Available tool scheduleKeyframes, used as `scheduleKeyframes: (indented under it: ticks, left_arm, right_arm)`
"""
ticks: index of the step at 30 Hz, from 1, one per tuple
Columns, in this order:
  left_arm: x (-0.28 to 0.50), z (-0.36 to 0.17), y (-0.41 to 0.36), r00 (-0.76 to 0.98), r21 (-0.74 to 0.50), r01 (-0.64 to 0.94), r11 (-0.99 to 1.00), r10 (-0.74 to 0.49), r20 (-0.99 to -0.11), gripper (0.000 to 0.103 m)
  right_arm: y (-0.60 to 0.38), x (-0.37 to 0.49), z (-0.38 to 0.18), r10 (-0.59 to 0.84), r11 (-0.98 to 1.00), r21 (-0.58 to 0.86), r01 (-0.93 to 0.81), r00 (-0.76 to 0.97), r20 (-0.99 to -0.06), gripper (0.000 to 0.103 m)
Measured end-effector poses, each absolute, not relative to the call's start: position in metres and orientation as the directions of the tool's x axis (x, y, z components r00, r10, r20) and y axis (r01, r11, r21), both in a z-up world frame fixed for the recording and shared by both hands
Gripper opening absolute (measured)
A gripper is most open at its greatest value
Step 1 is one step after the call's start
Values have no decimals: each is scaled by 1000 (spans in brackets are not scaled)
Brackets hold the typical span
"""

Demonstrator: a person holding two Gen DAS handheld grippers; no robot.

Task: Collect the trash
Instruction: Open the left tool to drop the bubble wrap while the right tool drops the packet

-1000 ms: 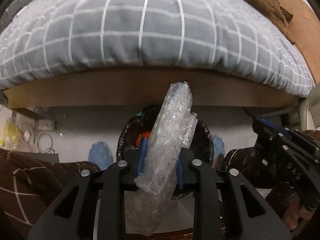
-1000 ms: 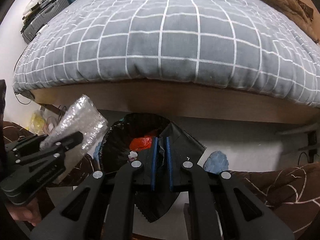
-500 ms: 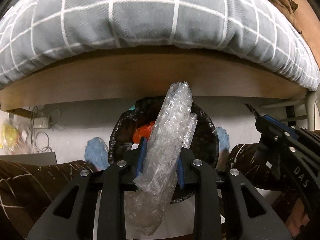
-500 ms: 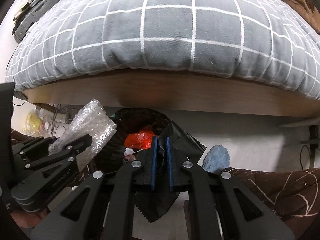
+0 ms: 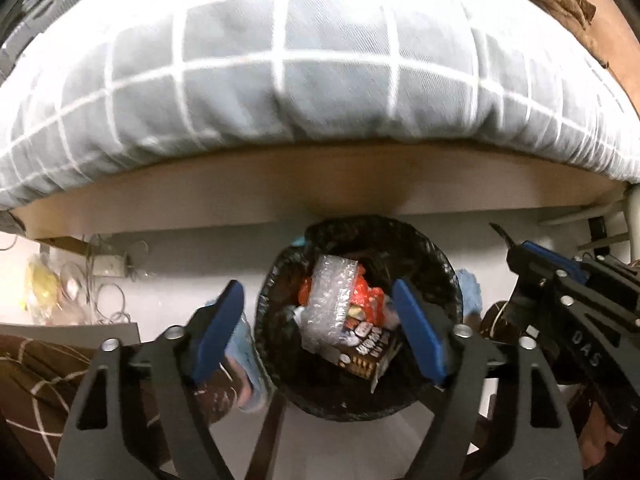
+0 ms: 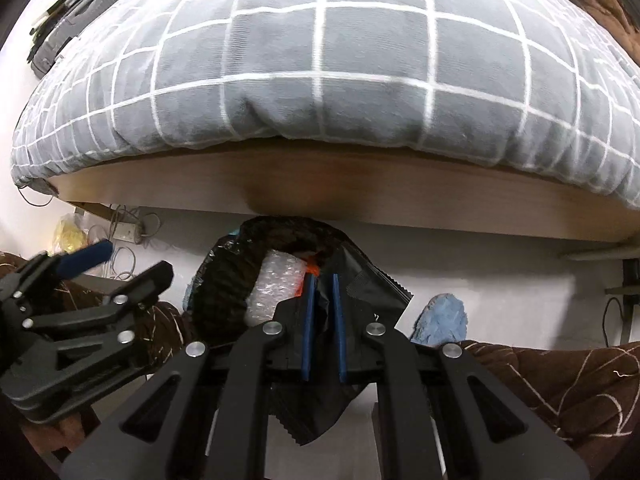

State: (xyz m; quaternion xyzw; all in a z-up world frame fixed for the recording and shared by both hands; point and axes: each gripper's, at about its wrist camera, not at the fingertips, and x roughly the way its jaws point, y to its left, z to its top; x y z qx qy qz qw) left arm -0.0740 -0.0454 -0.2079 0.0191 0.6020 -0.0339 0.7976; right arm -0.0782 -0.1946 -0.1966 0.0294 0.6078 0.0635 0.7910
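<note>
Left gripper (image 5: 320, 328) — jaws have just been opening and now stand wide apart over the bin, nothing between the blue pads (image 5: 218, 332). Also seen from the side at the left edge of the right wrist view, partly cut off.

Bubble wrap (image 5: 330, 300) — released; lies inside the trash bin (image 5: 444, 276), on top of the other rubbish, lower end overlapping a dark printed carton (image 5: 366, 350). In the right wrist view only its upper part shows, the rest hidden behind the gripper and the bag.

Trash bin — round, lined with a black bag, standing on the pale floor against the wooden bed frame (image 5: 320, 184). Near rim blocked by the gripper body in both views. Contents: red-orange wrapper (image 5: 366, 294), mostly covered by the bubble wrap; print on the carton too blurred to read.

Right gripper (image 6: 322, 312) — pads clenched on a black plastic pouch (image 6: 368, 284) with a serrated edge; the pouch hangs below the jaws, its lower part behind the gripper arms.

Surroundings — grey checked duvet (image 6: 320, 80) overhanging the bed frame; blue slipper (image 6: 442, 322) on the floor right of the bin, half hidden by a brown quilted trouser leg (image 6: 560, 384); tangled cables and a power strip (image 5: 106, 268) at far left, indistinct; yellowish object (image 5: 42, 284) beside them, not identifiable.
</note>
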Motion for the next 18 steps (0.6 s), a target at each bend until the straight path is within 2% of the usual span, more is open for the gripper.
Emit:
scheduleKeyframes:
  ticks: [6,16,18]
  left_arm:
    - [-76,-192,-21,327,7,47,999,-9,-945,97]
    - [-82,-191,13,310,4,-8,1000,7,-951,97]
    - [-83,-191,17,309,3,-19,1000,9,-951,97]
  right_arm:
    - [-177,-76,-193,150,986,127,-105,258,-954,9]
    - [-138,-78,-200,155,979,118,-169,226,-962,10]
    - [-135,-78,-203,155,978,117,-174,222,-963,12]
